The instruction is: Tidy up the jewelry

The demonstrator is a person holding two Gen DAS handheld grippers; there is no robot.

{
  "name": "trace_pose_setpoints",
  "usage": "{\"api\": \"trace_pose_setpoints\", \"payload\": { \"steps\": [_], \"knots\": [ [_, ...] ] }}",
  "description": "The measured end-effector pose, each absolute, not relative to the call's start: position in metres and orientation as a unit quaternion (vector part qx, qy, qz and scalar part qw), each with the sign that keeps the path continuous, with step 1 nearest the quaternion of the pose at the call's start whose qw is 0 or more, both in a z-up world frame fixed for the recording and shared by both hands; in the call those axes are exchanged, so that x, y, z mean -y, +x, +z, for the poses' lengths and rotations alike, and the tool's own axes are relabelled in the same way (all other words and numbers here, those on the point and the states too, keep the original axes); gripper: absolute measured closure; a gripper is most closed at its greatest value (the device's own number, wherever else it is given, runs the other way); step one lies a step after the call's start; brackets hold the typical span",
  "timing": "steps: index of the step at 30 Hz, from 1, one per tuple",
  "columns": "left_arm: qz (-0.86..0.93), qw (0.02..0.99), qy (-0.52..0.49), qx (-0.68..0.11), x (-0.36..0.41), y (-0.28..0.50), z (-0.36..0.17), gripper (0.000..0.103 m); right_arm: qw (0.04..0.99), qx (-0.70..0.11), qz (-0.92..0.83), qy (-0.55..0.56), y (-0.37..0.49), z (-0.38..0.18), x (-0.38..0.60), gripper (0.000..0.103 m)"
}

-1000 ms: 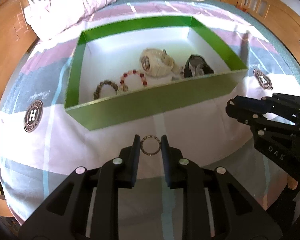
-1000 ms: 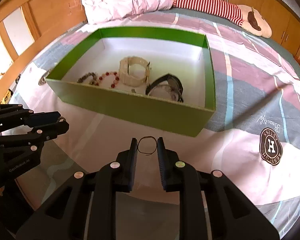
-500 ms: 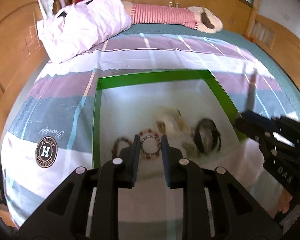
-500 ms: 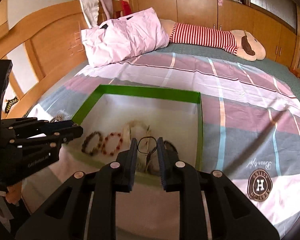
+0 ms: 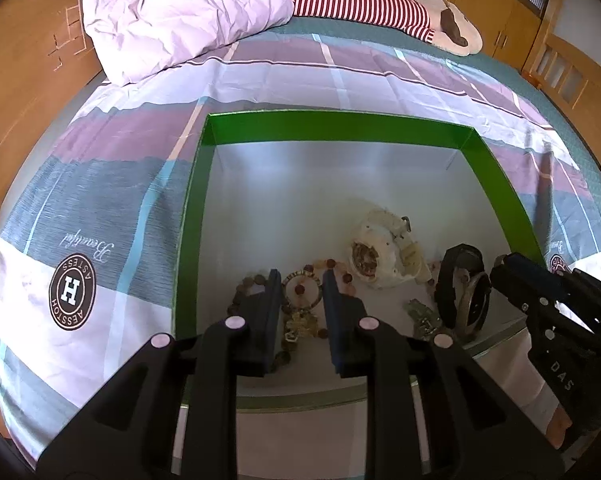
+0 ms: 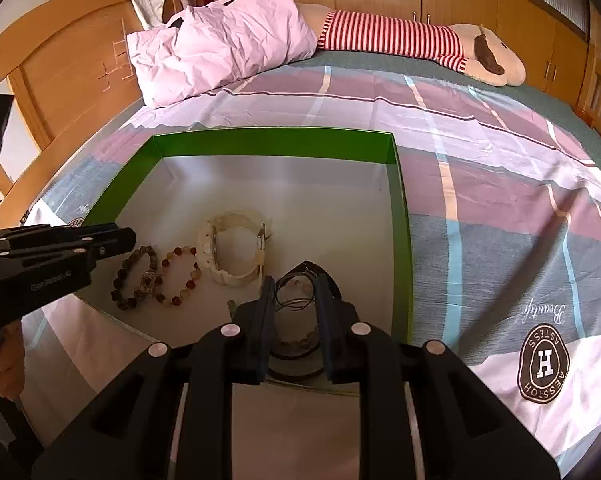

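A green box [image 5: 340, 126] with a white floor lies on the bed; it also shows in the right wrist view [image 6: 276, 142]. My left gripper [image 5: 301, 285] is shut on a small beaded ring bracelet [image 5: 300, 276], held over the box above the red bead bracelet [image 5: 332, 266] and brown bead bracelet [image 5: 246, 286]. My right gripper [image 6: 294, 290] is shut on a thin dark wire ring [image 6: 294, 292], held over the black watch [image 6: 312, 270]. A white watch [image 6: 230, 248] lies in the box, also seen in the left wrist view [image 5: 380, 256].
A pink pillow [image 6: 220, 52] and a striped plush toy [image 6: 412, 46] lie at the head of the bed. The wooden headboard [image 6: 72, 76] stands left. The plaid sheet [image 6: 500, 184] surrounds the box. The far half of the box floor [image 5: 332, 184] holds nothing.
Both grippers have lifted from the sheet in front of the box and moved forward over its near wall, each still holding its ring above the jewelry inside.
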State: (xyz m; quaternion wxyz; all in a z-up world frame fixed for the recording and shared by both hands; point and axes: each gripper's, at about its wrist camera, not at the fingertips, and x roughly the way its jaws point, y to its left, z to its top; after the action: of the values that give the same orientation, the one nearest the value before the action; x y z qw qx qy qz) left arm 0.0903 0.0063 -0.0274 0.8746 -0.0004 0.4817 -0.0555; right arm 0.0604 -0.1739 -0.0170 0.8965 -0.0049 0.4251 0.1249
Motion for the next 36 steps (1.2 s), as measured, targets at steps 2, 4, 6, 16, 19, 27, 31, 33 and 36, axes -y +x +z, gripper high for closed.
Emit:
{"api": "trace_pose_setpoints", "payload": {
  "steps": [2,4,6,16,19,27,31,33,36],
  "knots": [
    [-0.049,0.877,0.009,-0.477,-0.005,0.089,-0.029,0.069,0.901,-0.417,0.119,-0.01,0.057,-0.014,0.173,0.062],
    [-0.043,0.885,0.024,-0.463,-0.003,0.085,-0.025,0.058,0.91,-0.4,0.113,-0.006,0.051,-0.007,0.174,0.041],
    [-0.045,0.889,0.033,-0.454,-0.001,0.081,-0.02,0.051,0.913,-0.391,0.113,-0.002,0.047,0.0,0.175,0.036],
    [-0.065,0.899,0.034,-0.431,0.004,0.057,-0.008,0.02,0.922,-0.38,0.072,0.005,0.033,0.004,0.186,0.009],
    [-0.061,0.896,0.021,-0.439,0.0,0.057,-0.01,0.016,0.921,-0.384,0.073,0.0,0.033,0.005,0.183,0.009],
    [-0.061,0.899,0.017,-0.434,-0.001,0.054,-0.006,0.01,0.923,-0.378,0.074,-0.009,0.028,0.008,0.179,0.009],
    [-0.062,0.897,0.016,-0.438,-0.001,0.055,-0.007,0.01,0.921,-0.382,0.073,-0.012,0.029,0.005,0.177,0.009],
    [-0.062,0.896,0.017,-0.439,-0.001,0.055,-0.007,0.01,0.921,-0.383,0.073,-0.013,0.029,0.004,0.176,0.009],
    [-0.061,0.896,0.017,-0.44,0.0,0.055,-0.007,0.009,0.921,-0.383,0.073,-0.013,0.029,0.004,0.176,0.009]
  ]
}}
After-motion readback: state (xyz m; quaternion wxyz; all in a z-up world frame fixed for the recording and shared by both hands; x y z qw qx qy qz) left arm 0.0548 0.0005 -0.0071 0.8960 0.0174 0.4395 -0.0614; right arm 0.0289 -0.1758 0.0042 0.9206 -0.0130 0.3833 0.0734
